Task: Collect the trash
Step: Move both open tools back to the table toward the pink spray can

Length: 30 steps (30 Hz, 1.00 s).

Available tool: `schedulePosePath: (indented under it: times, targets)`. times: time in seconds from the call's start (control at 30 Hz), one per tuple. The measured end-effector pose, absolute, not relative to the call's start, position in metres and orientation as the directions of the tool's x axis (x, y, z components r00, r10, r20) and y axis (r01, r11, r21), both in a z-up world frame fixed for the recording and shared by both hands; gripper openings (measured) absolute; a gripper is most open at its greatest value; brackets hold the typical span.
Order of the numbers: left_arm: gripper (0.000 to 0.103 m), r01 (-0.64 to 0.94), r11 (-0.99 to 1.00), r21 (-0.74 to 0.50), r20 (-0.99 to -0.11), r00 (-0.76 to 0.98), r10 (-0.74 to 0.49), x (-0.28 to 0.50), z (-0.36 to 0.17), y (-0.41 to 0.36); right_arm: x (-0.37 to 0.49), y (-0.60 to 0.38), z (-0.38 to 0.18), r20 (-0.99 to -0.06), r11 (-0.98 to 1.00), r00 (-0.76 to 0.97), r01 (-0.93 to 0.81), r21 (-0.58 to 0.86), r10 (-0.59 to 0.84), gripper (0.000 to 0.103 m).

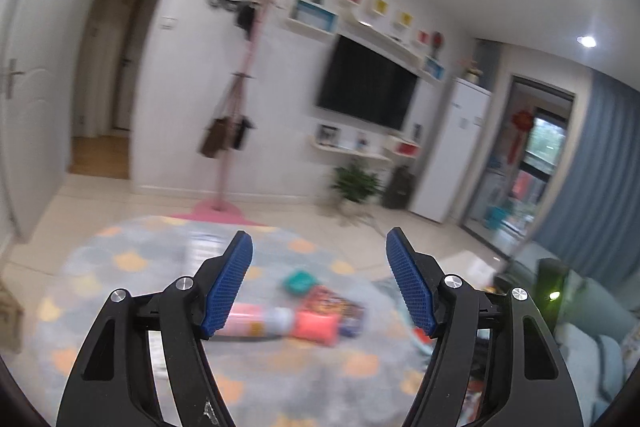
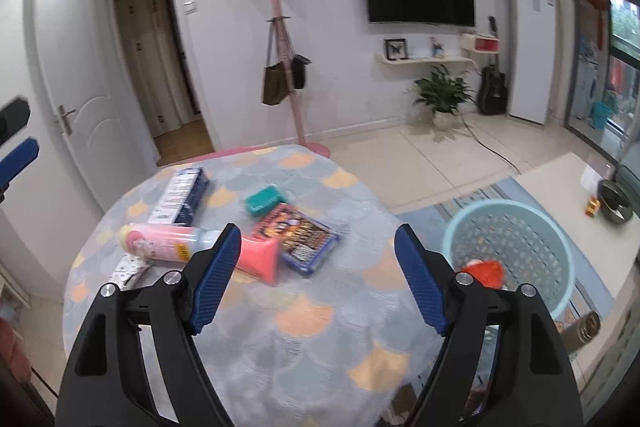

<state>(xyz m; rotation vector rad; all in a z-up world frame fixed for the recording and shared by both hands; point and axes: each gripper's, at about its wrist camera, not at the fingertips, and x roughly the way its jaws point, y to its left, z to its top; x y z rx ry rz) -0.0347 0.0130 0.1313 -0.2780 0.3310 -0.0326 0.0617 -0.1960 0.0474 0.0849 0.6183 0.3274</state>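
A round table point(image 2: 320, 331) under a scale-patterned cloth carries a pink bottle point(image 2: 160, 243) lying on its side, a pink pouch point(image 2: 260, 261), a colourful packet point(image 2: 302, 233), a teal block point(image 2: 266, 201), a blue-and-white box point(image 2: 184, 195) and a white strip point(image 2: 128, 269). My right gripper point(image 2: 317, 227) hovers open above the near part of the cloth, holding nothing. To its right on the floor stands a light blue basket point(image 2: 556, 267) with a red wrapper point(image 2: 484, 271) inside. The left wrist view is blurred. There my left gripper point(image 1: 319, 233) is open and empty above the bottle point(image 1: 256, 323) and pouch point(image 1: 316, 325).
A pink coat stand point(image 2: 286, 67) with bags rises behind the table, beside an open white door point(image 2: 80, 87). A low white table point(image 2: 568, 187) with a dark bowl point(image 2: 614, 197) sits right of the basket. A plant point(image 2: 440, 95), guitar and tall white cabinet line the far wall.
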Motion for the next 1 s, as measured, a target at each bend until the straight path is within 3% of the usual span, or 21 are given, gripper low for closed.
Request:
schedulePosePath:
  times: [0.13,0.27,0.53,0.87,1.0]
  targets:
    - [0.068,-0.154,0.947,-0.282,-0.368,0.929,0.042,-0.043,0.12,0.059,0.069,-0.174,0.046,-0.545,0.919,0.742,-0.346,0.187,0.39,0.081]
    - [0.068,-0.278,0.916,-0.289,-0.478,0.871,0.113,-0.033,0.093,0.102,0.08,-0.139,0.039,-0.551,0.873,0.689,-0.453,0.18,0.471,0.081]
    - [0.068,-0.332,0.885,-0.326,-0.67,0.742,0.032,0.013,0.013,0.142,0.11,-0.077,0.016,-0.636,0.805,0.583,-0.584,0.104,0.505,0.081]
    - [0.067,-0.332,0.866,-0.373,-0.704,0.709,-0.031,0.012,-0.024,0.166,0.149,-0.011,-0.016,-0.714,0.698,0.444,-0.711,0.086,0.541,0.08]
    - [0.067,-0.338,0.856,-0.392,-0.71,0.703,-0.047,0.007,-0.033,0.174,0.157,0.001,-0.031,-0.75,0.642,0.325,-0.748,0.169,0.576,0.08]
